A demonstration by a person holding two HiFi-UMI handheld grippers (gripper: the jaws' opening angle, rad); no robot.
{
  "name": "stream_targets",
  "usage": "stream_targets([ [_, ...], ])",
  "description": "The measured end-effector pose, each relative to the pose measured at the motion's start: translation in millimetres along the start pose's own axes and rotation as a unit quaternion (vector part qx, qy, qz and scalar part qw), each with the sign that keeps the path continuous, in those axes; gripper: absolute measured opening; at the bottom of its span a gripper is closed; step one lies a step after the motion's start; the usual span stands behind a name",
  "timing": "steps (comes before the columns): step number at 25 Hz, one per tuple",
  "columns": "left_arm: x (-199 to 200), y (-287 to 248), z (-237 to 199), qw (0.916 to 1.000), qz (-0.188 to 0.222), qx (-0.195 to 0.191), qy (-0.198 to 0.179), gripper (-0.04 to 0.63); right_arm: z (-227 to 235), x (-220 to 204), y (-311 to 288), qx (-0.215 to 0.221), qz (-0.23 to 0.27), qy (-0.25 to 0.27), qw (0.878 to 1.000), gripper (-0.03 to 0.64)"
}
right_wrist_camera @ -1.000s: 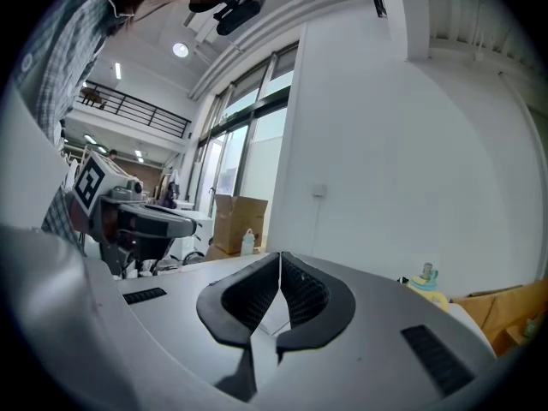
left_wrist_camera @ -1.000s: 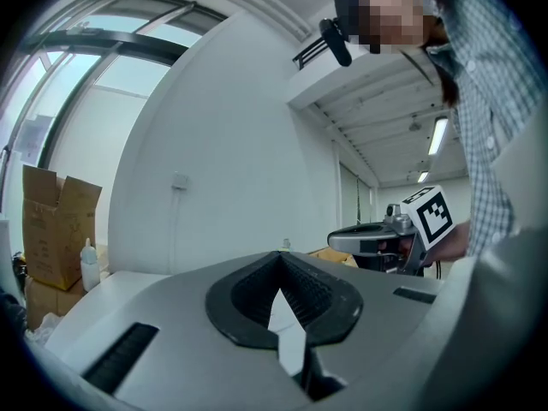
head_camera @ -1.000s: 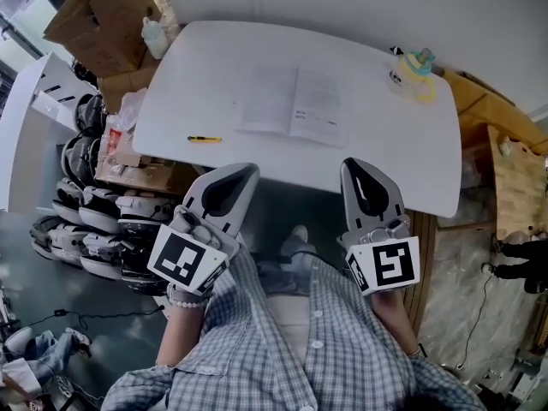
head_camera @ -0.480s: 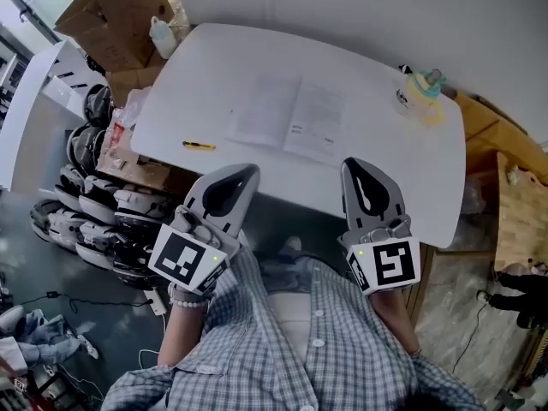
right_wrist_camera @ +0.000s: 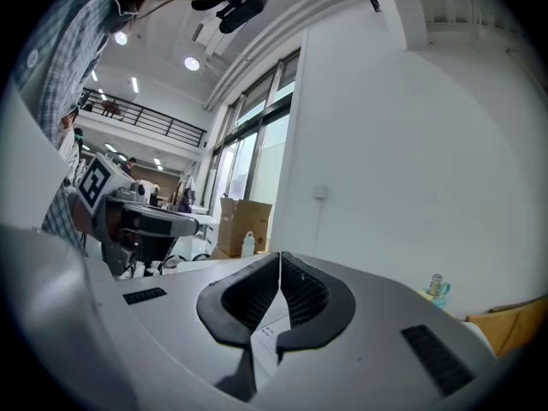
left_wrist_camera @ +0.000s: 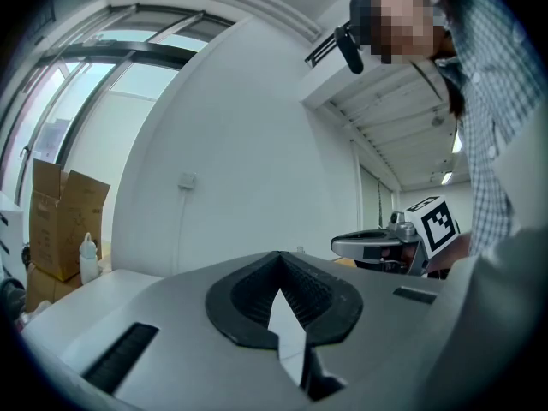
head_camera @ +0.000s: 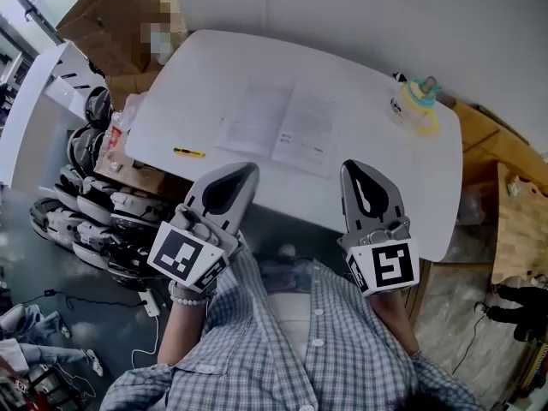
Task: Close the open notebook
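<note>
The open notebook (head_camera: 278, 127) lies flat with its white pages up in the middle of the white table (head_camera: 205, 67). Both grippers hover level in front of the table's near edge, short of the notebook. My left gripper (head_camera: 246, 170) is shut, with its pads meeting and nothing between them (left_wrist_camera: 279, 259). My right gripper (head_camera: 354, 166) is also shut and holds nothing (right_wrist_camera: 280, 257). Through the slot under the right pads shows a strip of printed white page (right_wrist_camera: 265, 332). Each gripper appears in the other's view, the right gripper (left_wrist_camera: 377, 247) and the left gripper (right_wrist_camera: 150, 221).
A yellow pen (head_camera: 188, 152) lies near the table's left front edge. A teal and yellow cup (head_camera: 417, 101) stands at the back right. Cardboard boxes (head_camera: 103, 24) and stacked helmets (head_camera: 86, 221) crowd the left. Wooden panels (head_camera: 514, 221) stand on the right.
In the head view the table and notebook have come nearer to both grippers and slid slightly left. Both pairs of jaws have stayed shut.
</note>
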State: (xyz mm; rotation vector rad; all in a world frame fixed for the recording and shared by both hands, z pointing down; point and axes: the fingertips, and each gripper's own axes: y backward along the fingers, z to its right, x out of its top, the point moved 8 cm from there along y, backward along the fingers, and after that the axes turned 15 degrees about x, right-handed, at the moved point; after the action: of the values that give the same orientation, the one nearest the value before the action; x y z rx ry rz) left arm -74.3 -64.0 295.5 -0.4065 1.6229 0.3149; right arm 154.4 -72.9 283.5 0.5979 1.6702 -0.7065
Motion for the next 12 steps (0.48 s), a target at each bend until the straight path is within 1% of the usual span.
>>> stream_targets([
  [2,2.0,-1.6,5.1,0.9999,0.003,-0.001,-0.017,0.005,5.1,-1.5,2.5,-0.001,0.003,0.000,1.000,0.023],
  [4,2.7,-1.0,7.6,0.9998,0.003,0.001,-0.022,0.004,7.3,-2.8,3.9,-0.001,0.006,-0.001,1.000,0.023],
  [10,1.4,1.4,5.2,0.9998,-0.001,0.019,-0.002,0.005,7.6,-5.9,6.8,0.006,0.010,-0.008,1.000,0.023],
  [12,1.7,2.5,2.1,0.9996,-0.001,0.027,0.011,0.003,8.1,-7.9,7.1,0.009,0.009,-0.011,1.000,0.023],
])
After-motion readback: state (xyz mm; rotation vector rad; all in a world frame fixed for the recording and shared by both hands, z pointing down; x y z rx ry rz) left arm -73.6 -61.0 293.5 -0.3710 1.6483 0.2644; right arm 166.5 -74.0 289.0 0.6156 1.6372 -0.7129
